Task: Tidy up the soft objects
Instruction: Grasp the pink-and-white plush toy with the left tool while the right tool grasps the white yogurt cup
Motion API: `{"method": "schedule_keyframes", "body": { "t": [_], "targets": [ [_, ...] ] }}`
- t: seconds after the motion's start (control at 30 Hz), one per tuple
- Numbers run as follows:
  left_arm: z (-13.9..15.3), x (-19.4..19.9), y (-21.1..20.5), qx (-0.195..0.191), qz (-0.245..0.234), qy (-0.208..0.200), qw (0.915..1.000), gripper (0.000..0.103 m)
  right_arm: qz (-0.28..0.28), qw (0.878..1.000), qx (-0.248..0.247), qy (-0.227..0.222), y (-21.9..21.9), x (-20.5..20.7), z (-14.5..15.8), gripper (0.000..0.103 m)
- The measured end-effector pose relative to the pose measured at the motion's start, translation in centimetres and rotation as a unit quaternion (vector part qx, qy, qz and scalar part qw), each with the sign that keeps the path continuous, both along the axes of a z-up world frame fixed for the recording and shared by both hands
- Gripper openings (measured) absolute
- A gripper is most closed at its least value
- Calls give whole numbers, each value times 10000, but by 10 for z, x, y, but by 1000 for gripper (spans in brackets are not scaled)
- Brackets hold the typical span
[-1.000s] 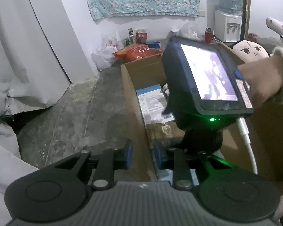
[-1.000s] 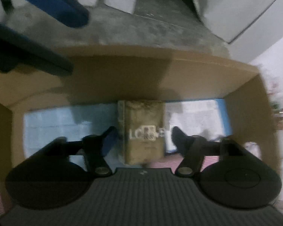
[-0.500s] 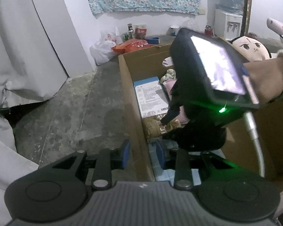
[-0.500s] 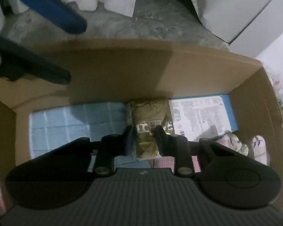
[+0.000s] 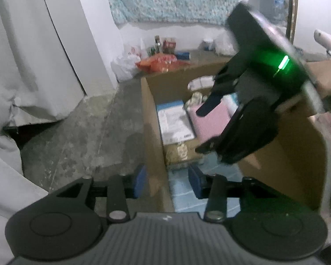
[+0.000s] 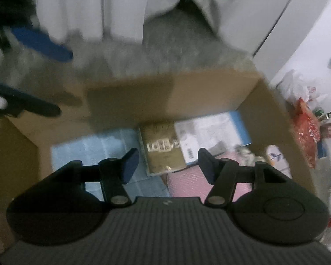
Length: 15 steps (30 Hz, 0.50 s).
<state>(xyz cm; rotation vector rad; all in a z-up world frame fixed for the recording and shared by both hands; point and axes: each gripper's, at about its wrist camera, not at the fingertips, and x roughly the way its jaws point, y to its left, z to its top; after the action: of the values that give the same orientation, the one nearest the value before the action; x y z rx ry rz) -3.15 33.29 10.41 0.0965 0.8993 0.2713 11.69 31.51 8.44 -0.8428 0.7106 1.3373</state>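
The right gripper, jaws just opening and empty, hangs above the tan soft pack lying flat in the cardboard box; the left gripper, jaws opening, straddles its near wall, seemingly steadying it.

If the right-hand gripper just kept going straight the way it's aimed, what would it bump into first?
Most likely the brown packet lying on the floor of the cardboard box. It sits between the open fingers of the right gripper, which are empty and have just been opening. Depth is hard to judge in this blurred view.
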Motion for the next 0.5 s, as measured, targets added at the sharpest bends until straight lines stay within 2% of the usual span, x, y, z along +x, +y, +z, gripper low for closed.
{"method": "schedule_keyframes", "body": {
  "t": [0.13,0.2,0.3,0.37,0.5],
  "targets": [
    [23,-13,-29,-7,-30,-293,9996,44,-692,9921,1008,274,-68,10,61,59],
    [31,-21,-50,-56,-125,-454,9989,44,-970,9823,1535,465,-119,7,87,59],
    [40,-30,-86,-119,-337,-671,9971,44,-1539,9649,2074,485,-195,-1,109,59],
    [43,-35,-108,-222,-441,-821,9954,46,-1941,9501,2390,505,-246,-5,114,59],
    [43,-38,-148,-659,-670,-1180,9885,48,-3229,8980,2908,691,-359,-17,101,59]
  ]
}}
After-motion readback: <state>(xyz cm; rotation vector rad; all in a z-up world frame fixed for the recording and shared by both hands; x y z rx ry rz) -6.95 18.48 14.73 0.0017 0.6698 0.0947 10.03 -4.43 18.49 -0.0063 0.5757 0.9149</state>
